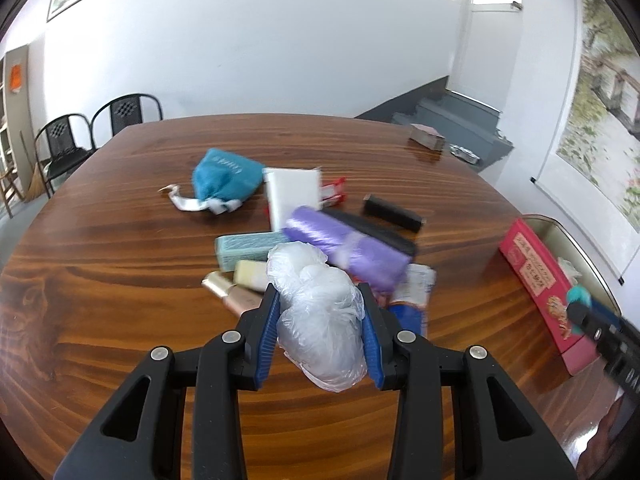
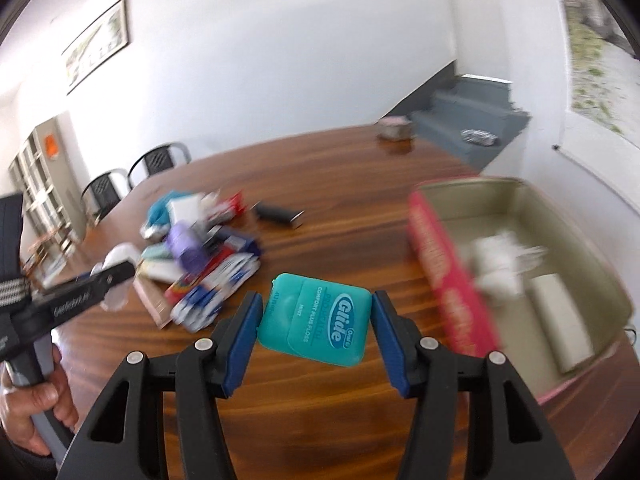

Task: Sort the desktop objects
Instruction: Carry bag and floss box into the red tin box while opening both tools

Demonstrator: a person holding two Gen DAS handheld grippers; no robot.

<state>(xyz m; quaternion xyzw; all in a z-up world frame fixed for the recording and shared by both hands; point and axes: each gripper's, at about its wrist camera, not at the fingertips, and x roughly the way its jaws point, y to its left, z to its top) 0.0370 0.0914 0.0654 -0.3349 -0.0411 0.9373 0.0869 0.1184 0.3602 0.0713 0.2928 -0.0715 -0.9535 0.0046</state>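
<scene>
The left gripper (image 1: 320,320) clamps a crumpled clear plastic bag (image 1: 320,320) over the wooden table (image 1: 120,240); a purple roll (image 1: 348,244) crowds behind. The right gripper (image 2: 316,320) pinches a teal floss case (image 2: 314,318) reading "Glide", lower centre, left of the red open tin (image 2: 440,248).

Your left wrist camera looks forward and down along its jaws, close above the table (image 1: 120,208), facing the far edge. Your right wrist camera faces likewise, tilted, nearer the right edge. Both share the central clutter pile (image 1: 320,232) and the open tin (image 2: 560,240).
</scene>
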